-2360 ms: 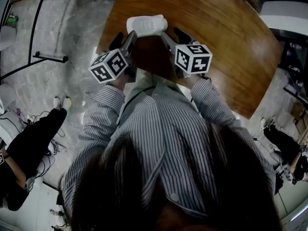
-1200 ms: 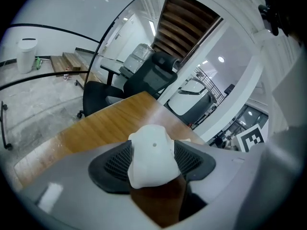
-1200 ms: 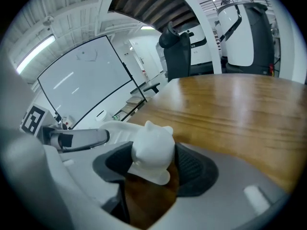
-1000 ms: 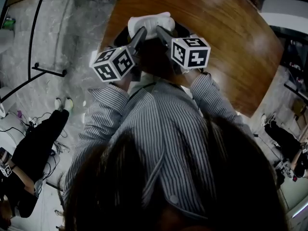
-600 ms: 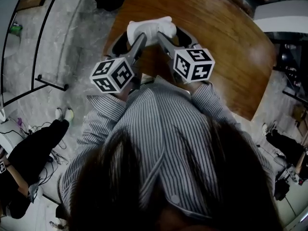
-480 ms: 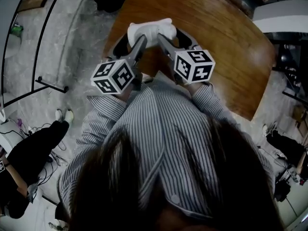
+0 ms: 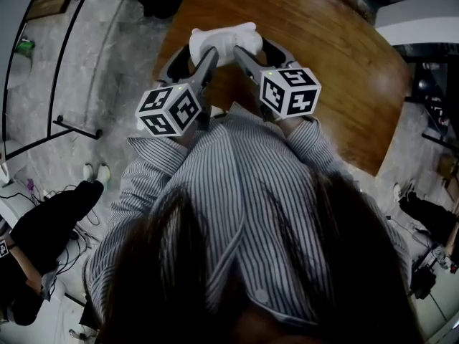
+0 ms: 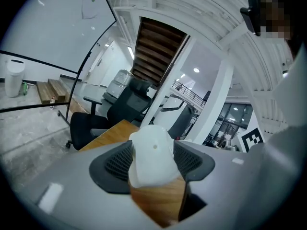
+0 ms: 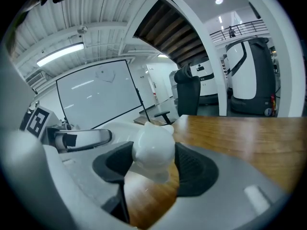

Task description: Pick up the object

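- Brown wooden table [image 7: 337, 56] fills the top of the head view, with pale stone floor [image 7: 100, 63] to its left. Over the table's near edge a white object [image 7: 221, 38] is held between the two tools. The left gripper [image 7: 195, 52] closes on its left end and the right gripper [image 7: 251, 49] on its right end. Each handle slopes back to a marker cube, one on the left [image 7: 170, 108] and one on the right [image 7: 290, 92]. These sit just above the person's striped shirt [image 7: 237, 192].
- Left gripper view: the gripper [image 8: 153, 161] is clamped on the white object [image 8: 152, 145]. The object stands upright between the two dark ribbed pads [image 8: 118, 162], touching both. The wooden table [image 8: 158, 202] shows directly under it, but whether the object rests on the wood or hangs clear of it cannot be told. Behind are a black office chair [image 8: 120, 111], a white bin [image 8: 14, 78] on the floor at far left, and a dark staircase [image 8: 156, 51].
- Right gripper view: the gripper [image 9: 152, 163] is likewise closed on the white object [image 9: 153, 147]. A rounded end with two small bumps on top fills the gap between the dark pads [image 9: 194, 169]. The table [image 9: 249, 138] stretches away to the right and the left gripper [image 9: 79, 138] shows at the left edge. A large white board [image 9: 96, 97] stands behind.
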